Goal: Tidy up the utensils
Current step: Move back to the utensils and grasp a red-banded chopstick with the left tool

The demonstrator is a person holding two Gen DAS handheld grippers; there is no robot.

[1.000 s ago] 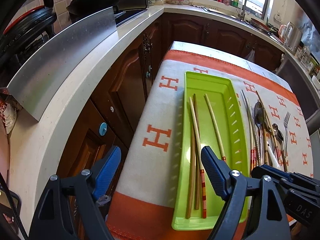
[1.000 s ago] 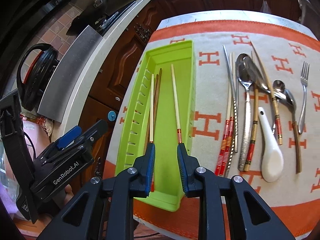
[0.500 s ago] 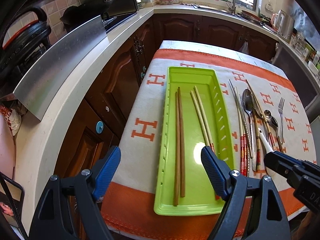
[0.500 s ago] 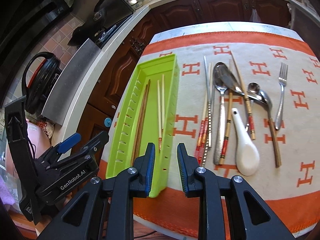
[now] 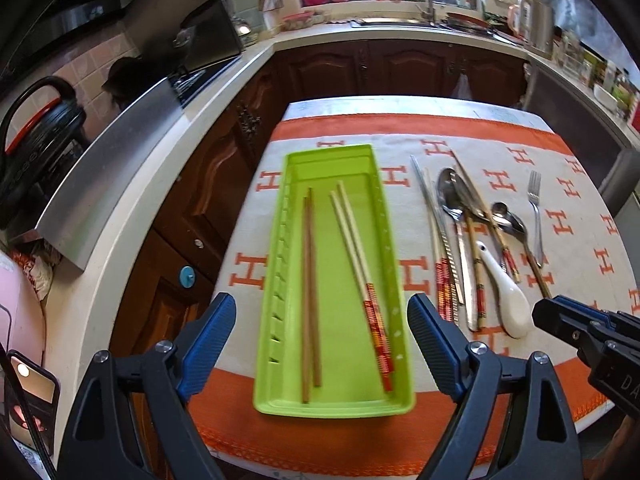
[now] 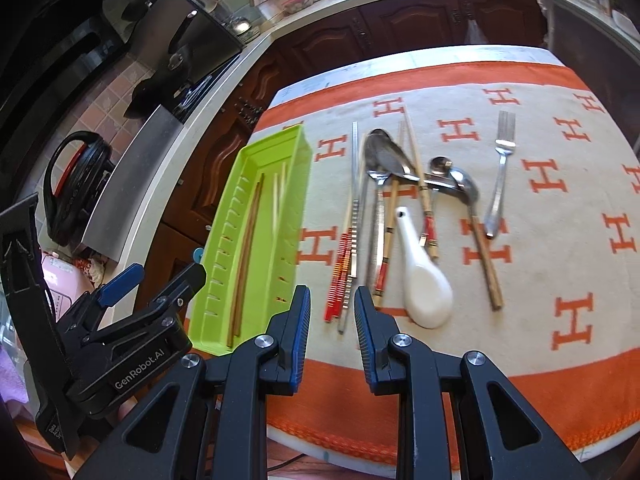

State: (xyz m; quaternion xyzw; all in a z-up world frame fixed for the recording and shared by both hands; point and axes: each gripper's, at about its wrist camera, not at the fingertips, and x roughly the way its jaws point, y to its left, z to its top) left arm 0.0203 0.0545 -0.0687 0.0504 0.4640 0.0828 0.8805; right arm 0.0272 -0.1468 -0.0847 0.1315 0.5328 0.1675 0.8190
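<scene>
A lime-green tray [image 5: 332, 408] lies on the cloth and holds a brown chopstick pair [image 5: 310, 280] and a pale pair with red-patterned ends [image 5: 352, 240]. My left gripper [image 5: 320, 312] hovers above the tray's near end, its jaws opening with nothing between them. My right gripper [image 6: 331, 300] hangs over the cloth just right of the tray [image 6: 212, 312], its jaws a narrow gap apart and empty. Ahead of it lie red-ended chopsticks [image 6: 340, 276], a white ceramic spoon [image 6: 424, 284], metal spoons [image 6: 380, 156] and a fork [image 6: 500, 176].
An orange and cream cloth [image 5: 248, 272] covers the small table. To the left run a white counter [image 5: 120, 280] with dark wood cabinets [image 5: 208, 184], a steel guard [image 5: 108, 168] and a black cooker [image 5: 36, 140]. A sink [image 5: 400, 22] is at the back.
Both grippers have pulled back and up. The right one has shifted from over the tray to over the cloth beside it. The pale chopsticks, apart a second ago, now lie side by side.
</scene>
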